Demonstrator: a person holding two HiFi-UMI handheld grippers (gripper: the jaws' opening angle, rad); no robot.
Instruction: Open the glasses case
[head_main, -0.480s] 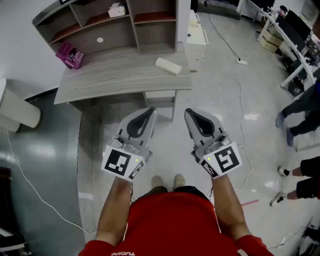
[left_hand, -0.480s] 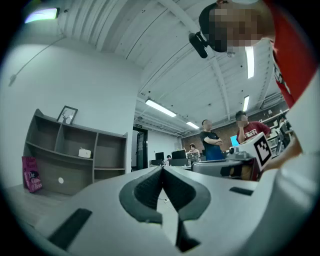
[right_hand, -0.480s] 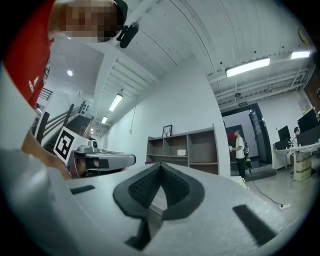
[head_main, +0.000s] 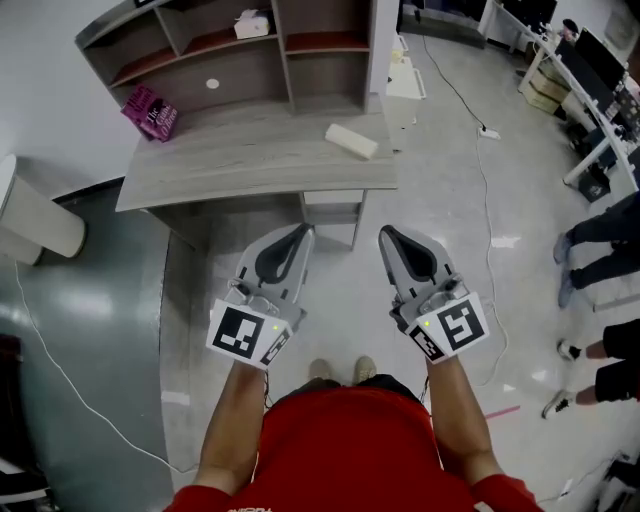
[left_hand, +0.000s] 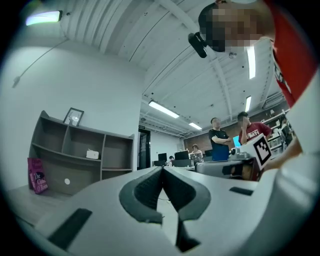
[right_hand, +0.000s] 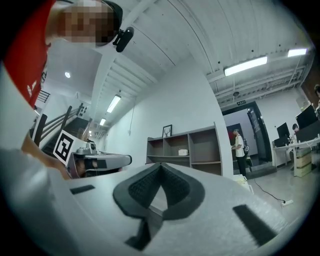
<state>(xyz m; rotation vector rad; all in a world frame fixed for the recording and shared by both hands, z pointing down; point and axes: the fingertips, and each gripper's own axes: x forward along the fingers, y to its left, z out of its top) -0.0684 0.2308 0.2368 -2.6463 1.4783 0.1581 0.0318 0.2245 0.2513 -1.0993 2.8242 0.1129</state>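
We edge nearer the desk (head_main: 250, 160); the left gripper (head_main: 304, 230) and right gripper (head_main: 386, 233) are closed, empty, well short of the glasses case (head_main: 352, 141) near its right front corner.

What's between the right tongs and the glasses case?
Only bare floor and desk top lie between right tongs and glasses case, per the head view.

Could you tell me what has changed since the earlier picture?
Nothing was taken hold of or let go. The desk and glasses case sit slightly lower in view, as if the person edged nearer. The left hand-held gripper and right hand-held gripper stay shut, empty, short of the desk.
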